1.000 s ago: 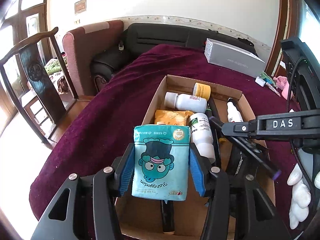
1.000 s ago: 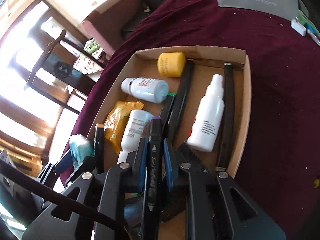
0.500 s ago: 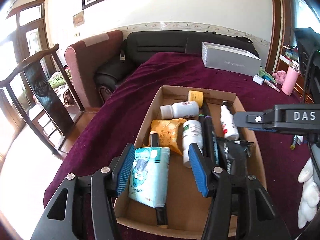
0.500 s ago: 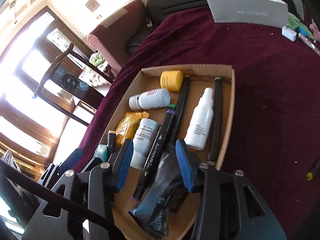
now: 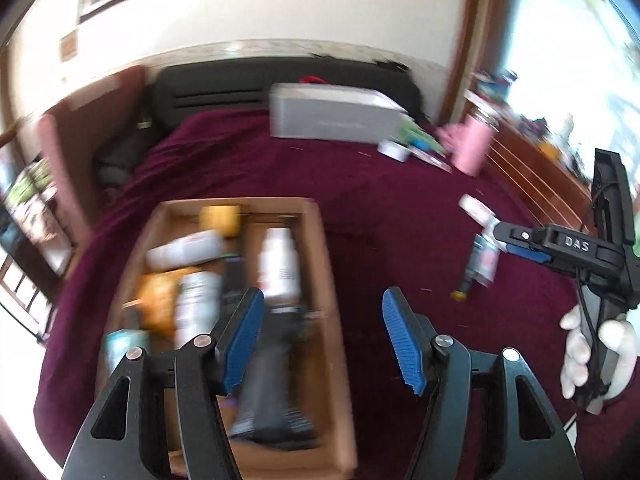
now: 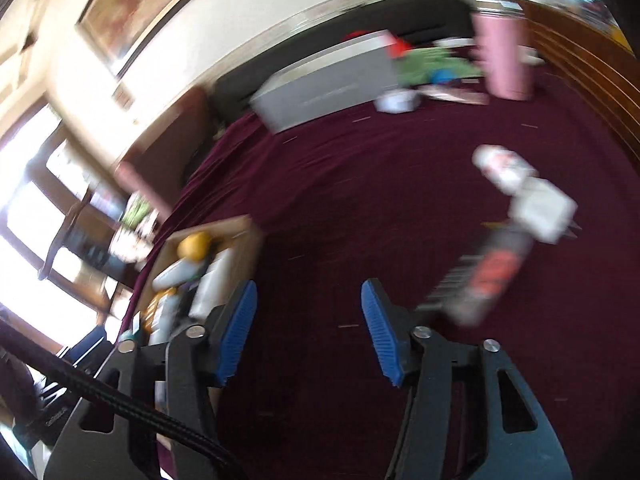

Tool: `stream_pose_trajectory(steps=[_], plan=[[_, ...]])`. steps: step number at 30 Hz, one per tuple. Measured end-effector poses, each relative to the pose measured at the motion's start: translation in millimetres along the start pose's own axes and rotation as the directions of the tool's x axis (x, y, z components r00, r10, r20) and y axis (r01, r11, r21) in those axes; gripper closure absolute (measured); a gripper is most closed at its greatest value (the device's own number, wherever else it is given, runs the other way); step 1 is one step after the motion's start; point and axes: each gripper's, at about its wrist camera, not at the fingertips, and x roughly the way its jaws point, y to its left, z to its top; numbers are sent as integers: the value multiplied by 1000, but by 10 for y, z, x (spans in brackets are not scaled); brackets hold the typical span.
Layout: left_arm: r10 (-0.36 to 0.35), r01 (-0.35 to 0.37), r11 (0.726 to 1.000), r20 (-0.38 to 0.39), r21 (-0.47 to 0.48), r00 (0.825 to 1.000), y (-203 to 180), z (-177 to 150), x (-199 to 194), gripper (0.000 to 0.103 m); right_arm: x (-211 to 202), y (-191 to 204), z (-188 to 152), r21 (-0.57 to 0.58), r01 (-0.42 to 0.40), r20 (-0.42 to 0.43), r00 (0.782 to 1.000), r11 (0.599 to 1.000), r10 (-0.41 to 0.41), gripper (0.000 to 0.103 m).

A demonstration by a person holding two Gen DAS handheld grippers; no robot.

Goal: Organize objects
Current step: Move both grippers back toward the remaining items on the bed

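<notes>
A cardboard box (image 5: pixel 328 264) on the dark red tablecloth holds several items: white bottles, a yellow jar (image 5: pixel 218 220), an orange pack, a black pouch (image 5: pixel 272 380) and a teal packet (image 5: pixel 120 344). My left gripper (image 5: pixel 320 336) hovers over the box's right wall, its jaws opening with nothing between them. My right gripper (image 6: pixel 306 332) is over bare cloth right of the box (image 6: pixel 240 240), jaws opening and empty. Loose on the cloth to the right lie a white bottle (image 6: pixel 500 168), a white block (image 6: pixel 544 208) and a dark tube (image 6: pixel 488 276). Both views are motion-blurred.
A grey carton (image 5: pixel 336 114) lies at the table's far side, with a pink tumbler (image 5: pixel 476 144) and small clutter beside it. A black sofa and a red armchair stand behind. A gloved hand (image 5: pixel 580 356) grips the right gripper's handle in the left wrist view.
Both grippers let go: the teal packet and the marker now lie in the box. Both have opened and swung right, away from the box, toward the loose items on the cloth.
</notes>
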Motion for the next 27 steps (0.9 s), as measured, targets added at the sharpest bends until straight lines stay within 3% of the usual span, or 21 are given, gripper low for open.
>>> stream_pose_trajectory(steps=[6,9,12,16,24,27], plan=[[-102,112,981,-74,158,992,-884,160,642,48,-198,-886,-82,168,43,32,998,985,-49,47],[-101,124,960,-102,249,990,-1262,187,983,48,-252,-1211,-103,224,57,49,996,973,-69,47],[-57,99,946,-142,309,988,-1492,201,1298,48,-256,-1419,-125,256,57,69,995,965,-77,47],[-30,87,929,-161,360,987,-1666,205,1526,48,-251,-1595,-132,268,42,91,994,963,-68,47],[-17,91,921,-193,380,981,-1702,201,1776,48,-152,-1744,-169,297,-23,83,997,955,-2,47],[-23,96,921,-193,379,981,-1722,212,1791,48,-177,-1754,-183,297,-27,97,995,954,-2,39]])
